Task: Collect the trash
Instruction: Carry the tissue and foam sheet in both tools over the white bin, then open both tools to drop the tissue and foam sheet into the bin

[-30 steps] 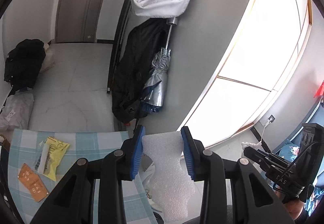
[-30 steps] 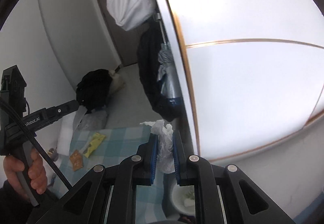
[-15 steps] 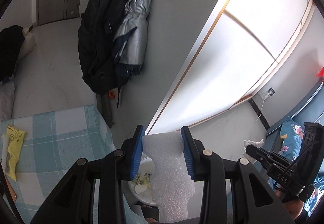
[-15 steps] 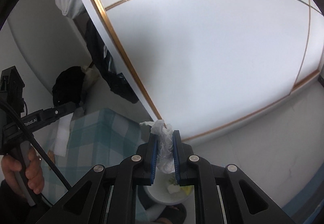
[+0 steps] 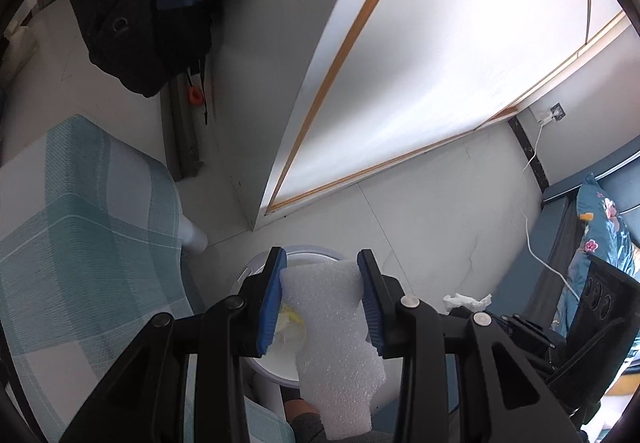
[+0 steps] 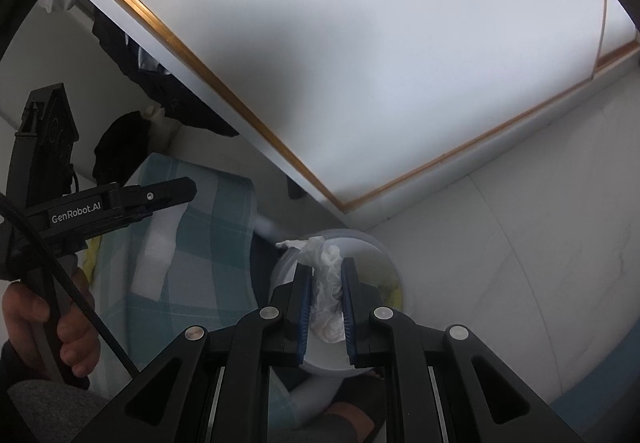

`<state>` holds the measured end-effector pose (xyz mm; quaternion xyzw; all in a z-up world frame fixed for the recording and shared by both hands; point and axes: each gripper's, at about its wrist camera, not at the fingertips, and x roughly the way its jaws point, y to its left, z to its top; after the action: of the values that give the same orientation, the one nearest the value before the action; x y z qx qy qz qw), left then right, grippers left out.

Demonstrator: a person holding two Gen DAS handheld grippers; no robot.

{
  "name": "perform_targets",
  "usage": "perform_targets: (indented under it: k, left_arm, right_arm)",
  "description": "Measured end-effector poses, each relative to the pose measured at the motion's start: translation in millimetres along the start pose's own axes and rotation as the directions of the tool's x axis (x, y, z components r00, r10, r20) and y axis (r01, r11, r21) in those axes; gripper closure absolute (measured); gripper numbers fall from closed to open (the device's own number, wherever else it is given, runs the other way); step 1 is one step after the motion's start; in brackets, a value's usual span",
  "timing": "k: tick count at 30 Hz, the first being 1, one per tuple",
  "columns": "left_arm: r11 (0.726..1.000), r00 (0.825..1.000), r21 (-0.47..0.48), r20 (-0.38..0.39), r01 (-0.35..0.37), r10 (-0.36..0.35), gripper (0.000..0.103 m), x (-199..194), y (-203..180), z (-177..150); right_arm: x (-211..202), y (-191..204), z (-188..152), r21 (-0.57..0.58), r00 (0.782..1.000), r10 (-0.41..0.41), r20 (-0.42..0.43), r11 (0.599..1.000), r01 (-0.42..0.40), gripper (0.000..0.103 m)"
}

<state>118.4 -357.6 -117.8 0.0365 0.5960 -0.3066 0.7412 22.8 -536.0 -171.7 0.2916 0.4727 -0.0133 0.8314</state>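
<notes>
Floor by tabletop (image 5: 80,211): bin (image 6: 372,243) right below both; left gripper (image 5: 322,303) clamps foam (image 5: 332,343), right gripper (image 6: 325,307) clamps tissue (image 6: 326,283).

left gripper (image 5: 322,279) — jaws clamped, pointing down, right device at 4 o'clock | right gripper (image 6: 325,285) — jaws clamped, left hand (image 6: 38,327) at 8 o'clock

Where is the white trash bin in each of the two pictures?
Left wrist view: the white trash bin is at bottom centre, partly behind the left gripper holding foam.
Right wrist view: the bin is at lower centre, behind the right gripper.
Shared landmark: the checked tablecloth.
</notes>
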Motion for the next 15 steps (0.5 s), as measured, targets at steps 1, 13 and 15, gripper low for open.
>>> perform_targets:
  k: [1, 13, 15]
  left_arm:
    - [1.000, 1.000, 0.004, -0.017, -0.001, 0.001, 0.072, 6.3, -2.0, -0.1]
    - [0.999, 0.980, 0.022, -0.198, -0.029, 0.033, 0.072, 75.9, -10.6, 3.6]
    - [0.998, 0.976, 0.027, -0.211, -0.050, 0.054, 0.072, 81.8, -7.5, 3.2]
  right_arm:
    - [8.4, -2.5, -2.6, 0.006, 1.000, 0.008, -0.016, 1.000, -0.008, 0.089]
    - [81.1, -37.4, -28.9, 0.117, 0.979, 0.078, -0.188, 0.992, -0.056, 0.089]
    - [91.2, -36.0, -31.6, 0.118, 0.975, 0.084, -0.205, 0.991, -0.061, 0.089]
